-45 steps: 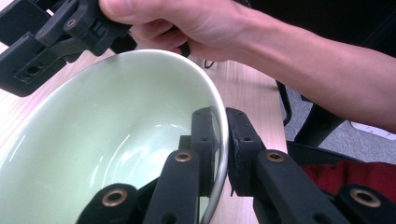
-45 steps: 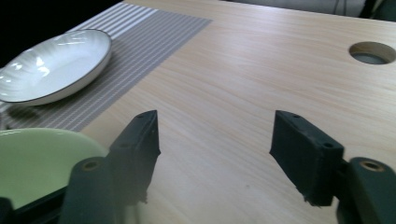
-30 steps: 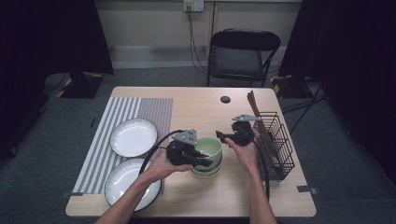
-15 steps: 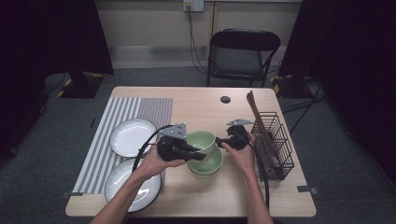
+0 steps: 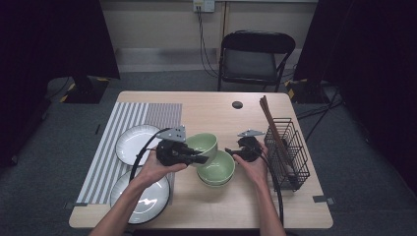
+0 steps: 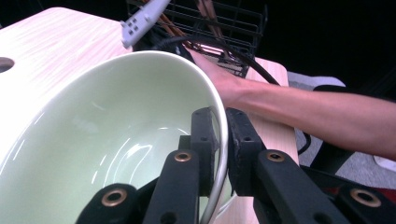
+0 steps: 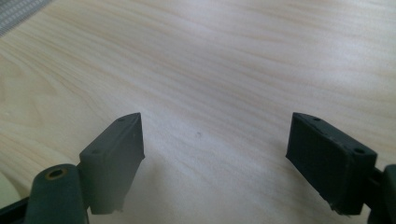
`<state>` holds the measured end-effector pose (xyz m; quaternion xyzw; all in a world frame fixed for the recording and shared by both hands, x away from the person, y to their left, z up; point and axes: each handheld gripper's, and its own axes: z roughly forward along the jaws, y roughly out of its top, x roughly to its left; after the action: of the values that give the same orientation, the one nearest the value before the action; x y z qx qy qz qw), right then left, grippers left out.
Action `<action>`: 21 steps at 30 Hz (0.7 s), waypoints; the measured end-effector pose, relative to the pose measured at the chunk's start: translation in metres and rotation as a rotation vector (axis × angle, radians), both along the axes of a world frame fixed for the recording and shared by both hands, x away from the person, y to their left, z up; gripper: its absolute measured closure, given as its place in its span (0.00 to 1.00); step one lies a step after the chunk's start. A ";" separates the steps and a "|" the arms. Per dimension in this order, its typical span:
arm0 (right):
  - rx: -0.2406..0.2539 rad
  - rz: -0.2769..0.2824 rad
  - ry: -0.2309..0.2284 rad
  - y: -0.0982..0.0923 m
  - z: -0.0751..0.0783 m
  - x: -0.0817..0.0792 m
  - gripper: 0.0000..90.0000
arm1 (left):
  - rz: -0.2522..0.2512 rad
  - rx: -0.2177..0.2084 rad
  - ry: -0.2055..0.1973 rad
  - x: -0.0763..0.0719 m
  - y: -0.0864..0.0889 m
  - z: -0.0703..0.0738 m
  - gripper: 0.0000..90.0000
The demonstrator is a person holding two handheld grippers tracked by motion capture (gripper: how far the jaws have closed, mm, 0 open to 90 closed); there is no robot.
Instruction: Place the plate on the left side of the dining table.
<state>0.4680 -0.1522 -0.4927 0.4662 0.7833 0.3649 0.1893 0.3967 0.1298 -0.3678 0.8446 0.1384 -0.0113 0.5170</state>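
Note:
A pale green bowl (image 5: 202, 144) hangs tilted above the table, and my left gripper (image 5: 195, 158) is shut on its rim. In the left gripper view the two black jaws pinch the bowl's (image 6: 107, 140) thin wall, one inside and one outside, at my left gripper (image 6: 222, 140). Just to its right, a stack of green bowls (image 5: 217, 169) rests on the wooden table (image 5: 211, 110). My right gripper (image 5: 231, 152) sits low beside that stack. Its jaws stand wide apart over bare wood (image 7: 201, 60) at my right gripper (image 7: 215, 140), holding nothing.
Two white plates (image 5: 137, 142) (image 5: 145, 194) lie on a striped mat (image 5: 123, 128) at the left. A black wire basket (image 5: 290, 152) with chopsticks (image 5: 270, 120) stands at the right edge. A small black disc (image 5: 237, 104) lies near the far edge, before a chair (image 5: 255, 54).
My left gripper has carried the top bowl up and to the left, off the stack. My right gripper has sunk toward the table beside the remaining bowls.

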 end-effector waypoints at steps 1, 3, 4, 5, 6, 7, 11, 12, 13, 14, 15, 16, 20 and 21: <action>-0.009 0.000 0.006 0.001 -0.002 0.000 0.20 | 0.002 0.003 -0.003 0.001 0.001 0.000 0.92; -0.013 0.001 0.014 0.001 -0.005 0.000 0.20 | 0.008 0.009 0.000 0.002 0.004 -0.001 0.92; -0.016 0.002 0.007 0.001 -0.006 -0.001 0.20 | 0.008 0.009 0.008 0.002 0.006 -0.001 0.92; -0.018 0.000 0.003 0.002 -0.007 -0.001 0.20 | 0.008 0.007 0.013 0.003 0.008 -0.001 0.92; -0.021 -0.005 0.001 0.003 -0.007 -0.002 0.20 | 0.007 0.007 0.009 0.003 0.009 -0.001 0.92; -0.027 -0.002 -0.005 0.003 -0.007 -0.001 0.20 | 0.014 0.005 0.008 0.003 0.010 0.000 0.92; -0.048 -0.004 -0.012 0.005 -0.008 -0.002 0.20 | 0.028 -0.011 0.009 0.004 0.015 0.002 0.92; -0.048 -0.004 -0.012 0.005 -0.008 -0.002 0.20 | 0.034 -0.007 0.008 0.004 0.017 0.003 0.92; -0.047 -0.004 -0.011 0.005 -0.008 -0.002 0.20 | 0.038 -0.008 0.006 0.004 0.018 0.003 0.92; -0.048 -0.003 -0.012 0.005 -0.008 -0.002 0.20 | 0.044 -0.010 0.007 0.004 0.020 0.003 0.92; -0.049 -0.003 -0.013 0.005 -0.008 -0.002 0.20 | 0.044 -0.006 0.007 0.004 0.021 0.003 0.92; -0.050 -0.003 -0.014 0.005 -0.008 -0.002 0.20 | 0.051 -0.002 0.009 0.004 0.022 0.004 0.92; -0.050 -0.003 -0.013 0.005 -0.008 -0.002 0.20 | 0.059 0.003 0.005 0.004 0.026 0.006 0.92; -0.050 -0.003 -0.015 0.005 -0.008 -0.002 0.20 | 0.064 0.000 0.009 0.004 0.027 0.006 0.92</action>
<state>0.4657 -0.1476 -0.5008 0.4598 0.7900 0.3485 0.2071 0.4012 0.1565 -0.3619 0.8397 0.1678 0.0014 0.5164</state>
